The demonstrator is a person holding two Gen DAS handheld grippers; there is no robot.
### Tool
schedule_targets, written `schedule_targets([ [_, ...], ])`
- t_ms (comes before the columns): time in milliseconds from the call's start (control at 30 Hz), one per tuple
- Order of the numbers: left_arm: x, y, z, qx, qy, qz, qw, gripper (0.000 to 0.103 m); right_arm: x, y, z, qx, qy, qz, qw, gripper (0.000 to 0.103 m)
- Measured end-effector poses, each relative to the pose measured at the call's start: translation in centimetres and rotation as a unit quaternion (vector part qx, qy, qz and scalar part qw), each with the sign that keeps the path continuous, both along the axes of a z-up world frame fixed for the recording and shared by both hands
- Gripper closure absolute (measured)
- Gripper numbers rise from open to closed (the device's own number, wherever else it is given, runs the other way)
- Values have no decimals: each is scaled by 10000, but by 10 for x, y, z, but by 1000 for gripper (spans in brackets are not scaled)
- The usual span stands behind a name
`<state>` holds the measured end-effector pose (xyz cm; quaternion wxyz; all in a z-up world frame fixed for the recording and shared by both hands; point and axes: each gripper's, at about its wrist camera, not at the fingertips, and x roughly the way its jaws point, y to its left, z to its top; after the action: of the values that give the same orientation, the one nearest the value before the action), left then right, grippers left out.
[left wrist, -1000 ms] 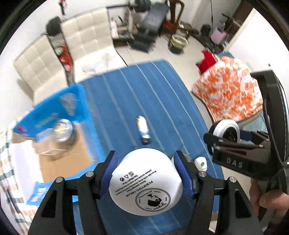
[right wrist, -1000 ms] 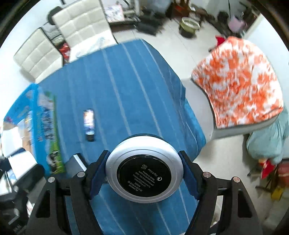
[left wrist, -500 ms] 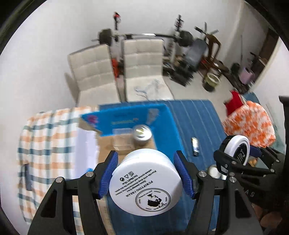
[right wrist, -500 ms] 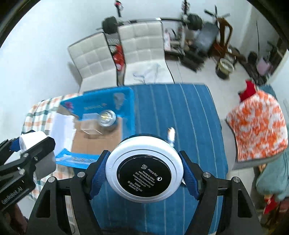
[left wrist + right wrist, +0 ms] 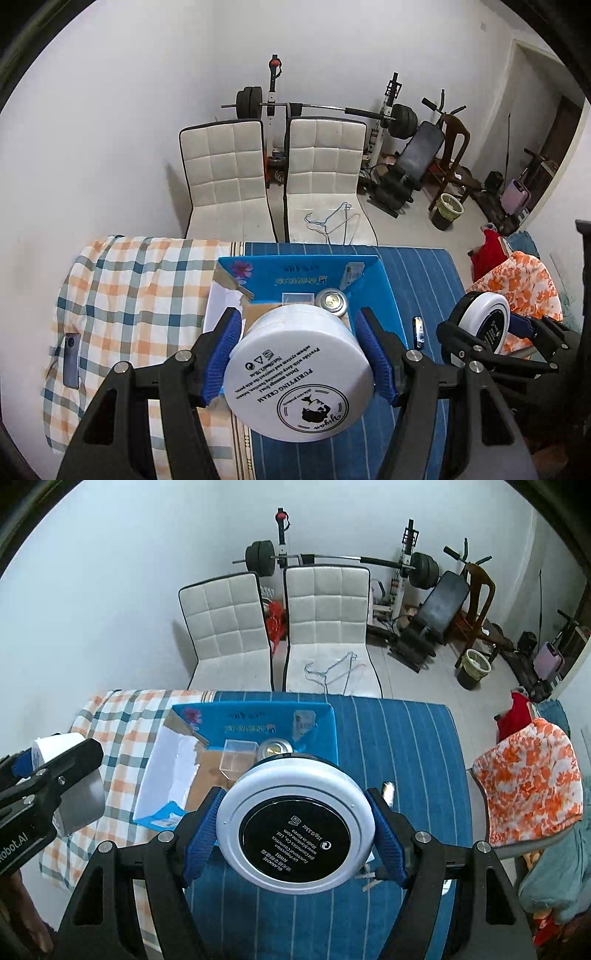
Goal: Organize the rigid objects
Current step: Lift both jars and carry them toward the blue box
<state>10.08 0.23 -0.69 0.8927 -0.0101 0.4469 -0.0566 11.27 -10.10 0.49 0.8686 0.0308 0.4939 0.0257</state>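
My left gripper (image 5: 299,363) is shut on a white cream jar (image 5: 295,376), held high above the table. My right gripper (image 5: 295,827) is shut on a round white compact with a black base (image 5: 295,823); it also shows in the left wrist view (image 5: 484,326). An open blue cardboard box (image 5: 255,723) lies on the table ahead, holding a silver round tin (image 5: 275,747) and a clear plastic cube (image 5: 238,762). A small lighter-like stick (image 5: 418,331) lies on the blue cloth right of the box.
The table wears a blue striped cloth (image 5: 406,746) and a plaid cloth (image 5: 140,295) on the left, with a phone (image 5: 71,354) on it. Two white chairs (image 5: 277,177) stand behind the table. An orange-patterned chair (image 5: 528,782) stands at the right.
Both grippers have risen and tilted up with their loads. The view has swung from the table top to the box, chairs and far wall.
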Motion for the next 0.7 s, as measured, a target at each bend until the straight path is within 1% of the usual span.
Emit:
schedule_targets([
  [133,5,4,-4,-7,66,2,10000,41,6,5,-2,-21,5,-29,10000,26],
  [200,13,9,-13,-26,168,37,9998,41,13,6,-10,-12,83,-44,10000,26],
  [267,26,14,-28,-6,315,91,9995,41,24,7,-27,-3,230,-90,9997,26],
  [367,49,20,-63,148,570,158,9981,41,46,11,-67,-155,414,-182,9989,26],
  [400,60,22,-80,193,720,171,9971,41,57,14,-90,-190,577,-209,9979,26],
  [433,72,25,-100,222,919,205,9953,41,64,16,-104,-181,708,-194,9971,26],
  [467,84,27,-119,231,1145,213,9929,41,75,19,-127,-128,945,-169,9953,26],
  [500,93,29,-134,250,1311,204,9908,41,82,20,-144,-103,1117,-189,9935,26],
  [533,104,29,-154,313,1472,228,9883,41,92,23,-165,-85,1343,-184,9907,26],
  [567,112,27,-168,486,1535,195,9868,41,98,26,-181,-89,1489,-192,9886,26],
  [633,125,20,-192,863,1588,71,9835,41,109,31,-215,-307,1745,-234,9839,26],
  [667,133,18,-204,915,1710,32,9810,41,113,33,-229,-460,1796,-248,9824,26],
  [700,140,18,-216,864,1847,22,9790,41,118,37,-243,-585,1877,-221,9802,26],
])
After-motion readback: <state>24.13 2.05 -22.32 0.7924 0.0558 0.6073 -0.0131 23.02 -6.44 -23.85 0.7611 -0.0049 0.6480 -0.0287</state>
